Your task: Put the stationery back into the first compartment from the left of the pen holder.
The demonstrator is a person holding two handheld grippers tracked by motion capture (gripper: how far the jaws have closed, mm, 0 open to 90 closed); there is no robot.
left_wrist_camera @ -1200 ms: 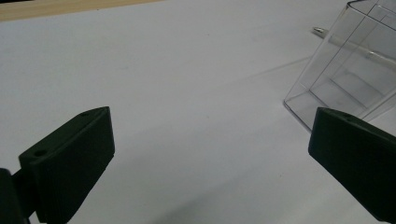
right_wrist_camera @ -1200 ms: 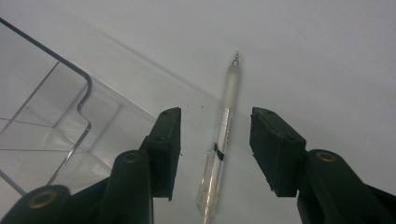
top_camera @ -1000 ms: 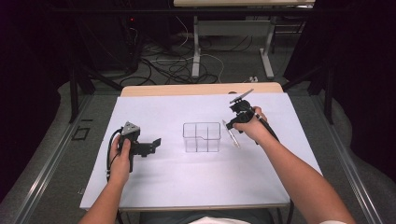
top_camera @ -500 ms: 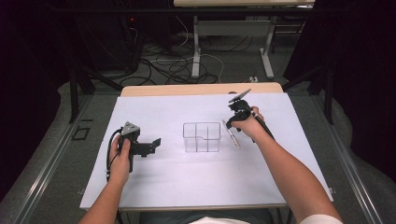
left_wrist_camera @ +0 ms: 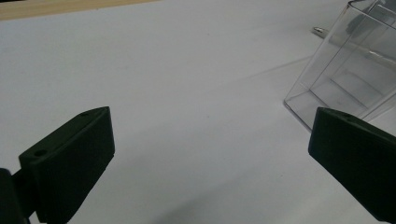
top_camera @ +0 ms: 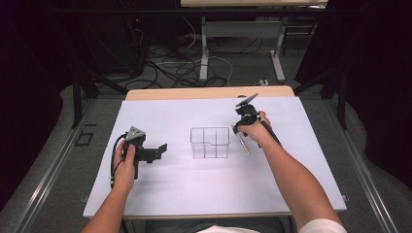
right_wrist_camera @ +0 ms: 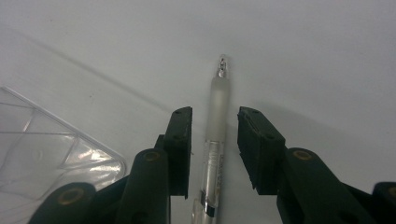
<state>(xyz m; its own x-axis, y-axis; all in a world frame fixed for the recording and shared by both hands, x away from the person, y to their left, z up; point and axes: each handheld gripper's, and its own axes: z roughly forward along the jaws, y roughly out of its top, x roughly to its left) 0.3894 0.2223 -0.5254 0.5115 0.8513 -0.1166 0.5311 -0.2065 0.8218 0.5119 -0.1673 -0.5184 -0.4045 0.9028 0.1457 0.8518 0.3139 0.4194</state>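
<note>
Change since earlier frames: right tool point(top_camera: 241, 127) has come a little lower and nearer the pen point(top_camera: 242, 144); left tool point(top_camera: 154, 151) has stayed where it was; box point(top_camera: 210, 142) unmoved.

High view, layout: clear divided box near the middle of the white table point(top_camera: 194, 194); pen lying flat just right of the box, apart from its wall.

High view, right tool: held tilted down over the far end of the pen; from here I cannot tell whether it touches.

High view, left tool: resting low on the table, well left of the box, pointing toward it.

Left gripper view, left tool: jaws spread wide, nothing between them; bare table ahead, a corner of the box point(left_wrist_camera: 345, 70) at upper right.

Right gripper view, right tool: jaws partly open and straddling the pen point(right_wrist_camera: 215, 140), one on each side of the barrel, a narrow gap to each; not yet clamped.

Right gripper view, pen: frosted grip section and tip pointing away from the camera; box edge point(right_wrist_camera: 56, 144) at lower left.

Risk, slip: judged likely if the jaws close off-centre, since the round smooth barrel could roll or squirt out.

Risk, collision: box stands close, so a sideways nudge while lifting could shift it.
</note>
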